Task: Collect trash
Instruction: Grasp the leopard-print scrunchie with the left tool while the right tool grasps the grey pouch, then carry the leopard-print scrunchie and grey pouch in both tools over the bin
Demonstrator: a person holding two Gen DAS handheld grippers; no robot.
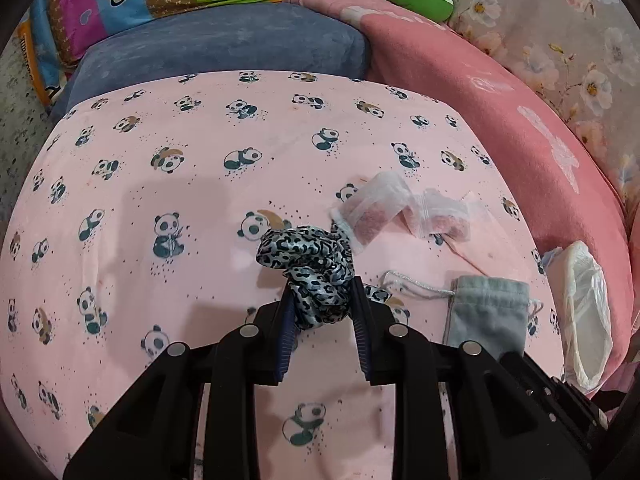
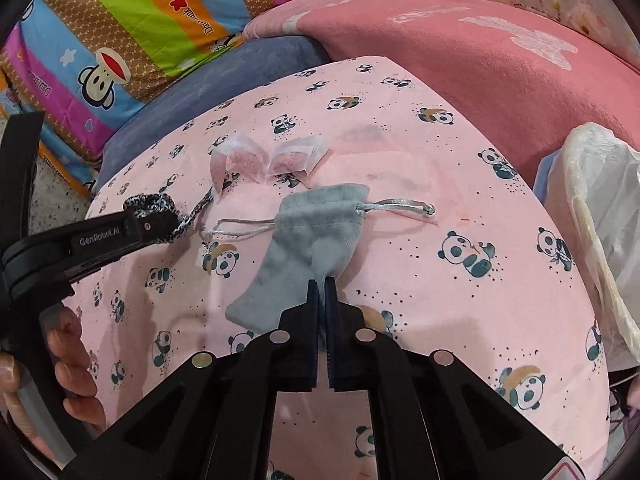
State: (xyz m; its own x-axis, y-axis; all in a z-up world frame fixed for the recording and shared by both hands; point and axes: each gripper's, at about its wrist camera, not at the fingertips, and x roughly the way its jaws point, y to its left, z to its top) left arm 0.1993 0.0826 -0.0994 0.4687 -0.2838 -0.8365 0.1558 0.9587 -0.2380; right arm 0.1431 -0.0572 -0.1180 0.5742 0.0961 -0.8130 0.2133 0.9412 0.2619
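Item: two pieces of trash pinched, ready to carry to the white bag.

Your left gripper is clamped on the leopard-print fabric scrap, bunched mid-sheet; your right gripper is pinched thin on the near corner of the grey drawstring pouch, to the scrap's right. Lift both clear of the panda sheet before swinging right to the white bag (mind the pouch's trailing cords). The clear sachets, lying just beyond, remain for later.
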